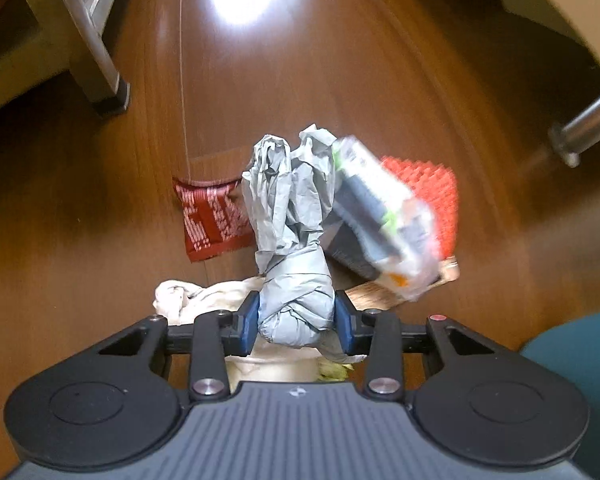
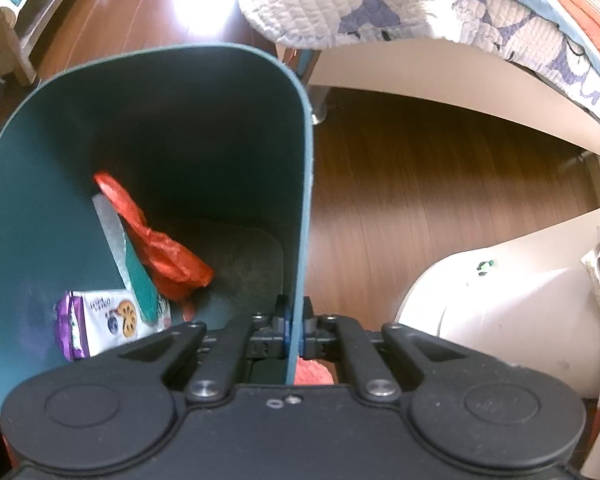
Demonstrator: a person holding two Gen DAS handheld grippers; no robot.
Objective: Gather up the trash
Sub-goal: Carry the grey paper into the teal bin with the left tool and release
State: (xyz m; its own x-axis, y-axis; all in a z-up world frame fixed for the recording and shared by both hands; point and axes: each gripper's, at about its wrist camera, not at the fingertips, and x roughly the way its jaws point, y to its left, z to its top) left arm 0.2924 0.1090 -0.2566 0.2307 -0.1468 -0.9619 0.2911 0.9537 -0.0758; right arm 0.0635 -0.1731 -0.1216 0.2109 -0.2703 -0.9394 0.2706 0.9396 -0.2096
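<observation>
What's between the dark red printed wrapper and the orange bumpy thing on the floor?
In the left wrist view: the crumpled grey paper the left gripper grips, plus a blurred packet.

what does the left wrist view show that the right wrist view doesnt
Only the left wrist view: the left gripper closed on a grey crumpled paper wad, a red wrapper and white cloth on the floor. Only the right wrist view: the right gripper shut on the teal bin wall, an orange bag inside, a quilt. Both show the wooden floor.
</observation>
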